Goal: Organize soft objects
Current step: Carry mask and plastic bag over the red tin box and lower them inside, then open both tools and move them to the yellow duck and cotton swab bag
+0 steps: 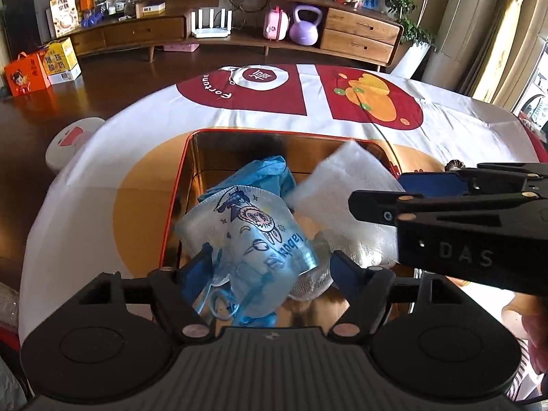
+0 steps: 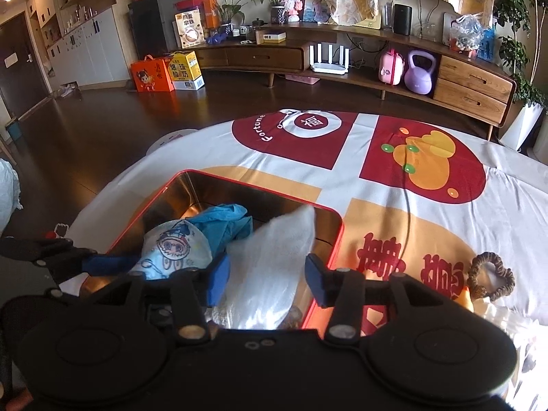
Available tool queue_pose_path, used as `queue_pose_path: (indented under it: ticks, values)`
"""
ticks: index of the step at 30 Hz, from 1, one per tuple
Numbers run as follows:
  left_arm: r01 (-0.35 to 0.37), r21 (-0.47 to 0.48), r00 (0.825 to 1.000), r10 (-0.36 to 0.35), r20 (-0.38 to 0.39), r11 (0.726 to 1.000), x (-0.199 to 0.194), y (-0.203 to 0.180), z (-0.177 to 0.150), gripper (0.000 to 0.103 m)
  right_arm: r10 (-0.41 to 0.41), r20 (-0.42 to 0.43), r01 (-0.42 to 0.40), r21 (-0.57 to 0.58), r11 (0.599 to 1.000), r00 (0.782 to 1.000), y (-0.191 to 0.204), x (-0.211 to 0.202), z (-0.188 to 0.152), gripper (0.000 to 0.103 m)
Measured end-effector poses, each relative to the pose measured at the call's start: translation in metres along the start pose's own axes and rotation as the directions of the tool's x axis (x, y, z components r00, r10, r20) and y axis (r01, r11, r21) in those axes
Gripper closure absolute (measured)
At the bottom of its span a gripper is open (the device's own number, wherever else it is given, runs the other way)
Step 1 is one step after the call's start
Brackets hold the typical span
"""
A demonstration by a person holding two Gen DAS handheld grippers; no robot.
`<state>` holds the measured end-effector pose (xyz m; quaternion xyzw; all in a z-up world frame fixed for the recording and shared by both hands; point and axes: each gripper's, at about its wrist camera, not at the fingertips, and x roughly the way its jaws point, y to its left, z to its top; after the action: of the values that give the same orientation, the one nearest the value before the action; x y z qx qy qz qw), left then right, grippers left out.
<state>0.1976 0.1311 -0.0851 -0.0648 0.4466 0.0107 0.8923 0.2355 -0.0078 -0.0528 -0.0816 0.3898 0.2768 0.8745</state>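
Note:
A gold tin with a red rim (image 1: 274,132) (image 2: 253,185) stands on the table and holds soft things. Inside lie a crumpled blue cloth (image 1: 263,174) (image 2: 226,222), a light-blue cartoon face mask (image 1: 246,233) (image 2: 174,250) and a white fluffy pad (image 1: 342,198) (image 2: 274,250). My left gripper (image 1: 274,270) (image 2: 102,255) is open over the tin, with the mask loose between its blue pads. My right gripper (image 2: 267,279) (image 1: 380,193) is open too, its pads either side of the white pad and not pressing it.
A brown hair scrunchie (image 2: 491,275) (image 1: 455,164) lies on the tablecloth (image 2: 359,185) right of the tin. A low wooden cabinet (image 2: 472,82) and gift boxes (image 2: 154,75) stand on the floor beyond the table. A white stool (image 1: 72,144) sits at the table's left.

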Motion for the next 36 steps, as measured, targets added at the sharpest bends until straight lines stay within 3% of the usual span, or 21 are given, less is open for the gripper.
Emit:
queue_pose_path:
  ticks: [4,19,32,36]
  values:
    - [0.003,-0.014,1.000,-0.003,0.004,1.000,-0.007,0.002,0.001,0.027,0.010,0.017,-0.010,-0.004,1.000,1.000,-0.003,-0.012,-0.001,0.043]
    - [0.016,-0.011,0.998,-0.015,0.061,1.000,-0.052,-0.013,-0.003,0.027,0.053,0.083,-0.057,0.038,0.998,0.995,-0.019,-0.075,-0.011,0.028]
    - [0.083,-0.003,0.989,-0.082,0.124,0.997,-0.087,-0.045,-0.009,0.019,0.049,0.162,-0.059,0.062,0.996,0.986,-0.038,-0.132,-0.038,0.004]
    - [0.098,-0.008,0.986,-0.097,0.138,0.995,-0.093,-0.057,-0.012,0.018,0.041,0.187,-0.056,0.075,0.996,0.982,-0.048,-0.148,-0.051,0.001]
